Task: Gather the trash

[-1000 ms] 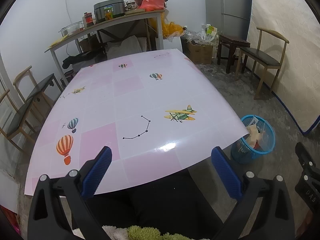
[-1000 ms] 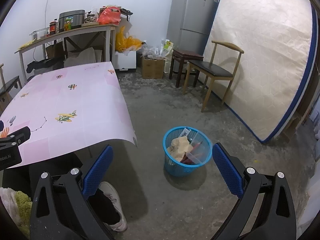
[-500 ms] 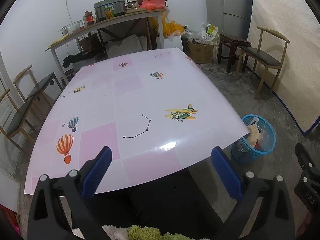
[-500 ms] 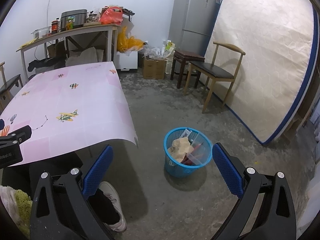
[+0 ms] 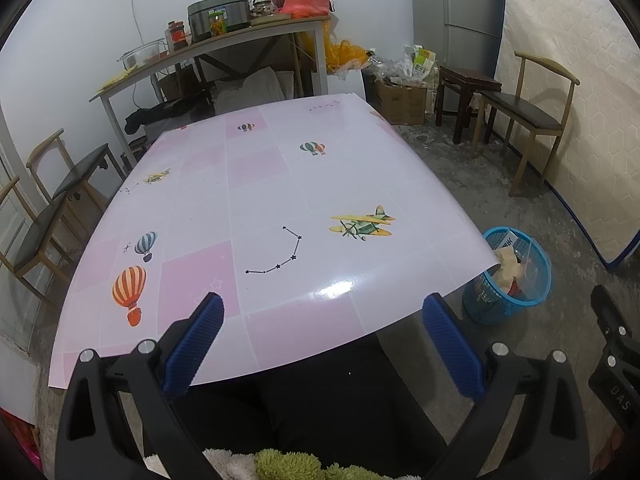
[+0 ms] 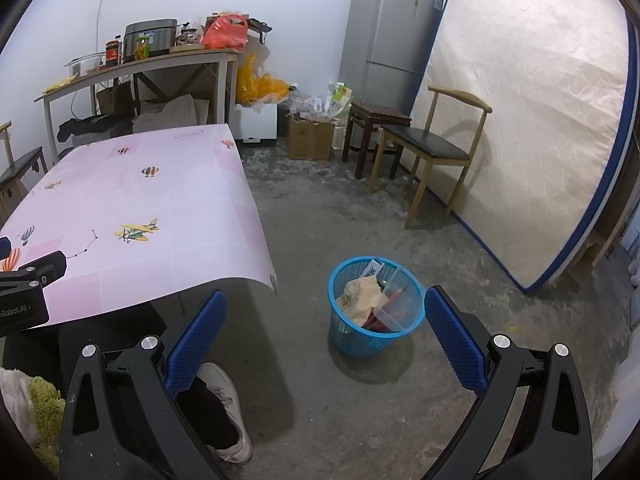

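Note:
A blue mesh waste basket (image 6: 374, 336) stands on the concrete floor right of the table, holding crumpled tan paper (image 6: 362, 298), a clear plastic tray and red wrappers; it also shows at the right of the left wrist view as the basket (image 5: 504, 304). My right gripper (image 6: 322, 340) hovers open above the floor, just in front of the basket, nothing between its blue pads. My left gripper (image 5: 320, 340) hangs open over the near edge of the pink table cover (image 5: 260, 200), also holding nothing. The cover's surface bears only printed balloons and planes.
A person's dark trousers and white shoe (image 6: 230, 408) sit under the table's near edge. Wooden chairs (image 6: 432, 152) and a dark stool stand near a leaning mattress (image 6: 532, 112) and a fridge. A cluttered side table (image 5: 224, 52), boxes and bags line the back wall.
Both views have shifted only slightly; the basket sits a touch lower in the right wrist view. Both grippers stay open and hold nothing.

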{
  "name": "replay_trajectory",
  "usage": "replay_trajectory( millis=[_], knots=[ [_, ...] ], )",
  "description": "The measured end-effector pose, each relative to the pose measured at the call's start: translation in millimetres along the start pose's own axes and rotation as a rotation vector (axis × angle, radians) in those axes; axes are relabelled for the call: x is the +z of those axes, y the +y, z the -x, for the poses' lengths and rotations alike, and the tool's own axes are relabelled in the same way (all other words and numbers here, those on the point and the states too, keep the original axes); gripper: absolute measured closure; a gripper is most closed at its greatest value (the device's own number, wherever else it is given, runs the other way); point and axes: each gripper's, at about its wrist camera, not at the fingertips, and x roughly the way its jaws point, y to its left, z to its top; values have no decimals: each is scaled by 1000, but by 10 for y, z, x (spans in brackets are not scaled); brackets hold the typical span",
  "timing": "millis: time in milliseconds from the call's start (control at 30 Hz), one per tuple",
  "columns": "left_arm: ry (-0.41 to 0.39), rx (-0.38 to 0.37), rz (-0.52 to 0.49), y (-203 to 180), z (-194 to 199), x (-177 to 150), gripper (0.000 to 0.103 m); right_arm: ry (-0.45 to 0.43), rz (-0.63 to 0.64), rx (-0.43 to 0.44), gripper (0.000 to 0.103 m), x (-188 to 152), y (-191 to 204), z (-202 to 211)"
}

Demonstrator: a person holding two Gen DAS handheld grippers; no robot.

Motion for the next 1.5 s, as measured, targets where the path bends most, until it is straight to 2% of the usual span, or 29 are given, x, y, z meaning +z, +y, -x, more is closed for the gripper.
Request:
replay_trajectory(
  millis=[1500],
  knots=[
    [5,-7,-5,-28,-1,-75,6,-6,6,2,8,29,22,3]
  ],
)
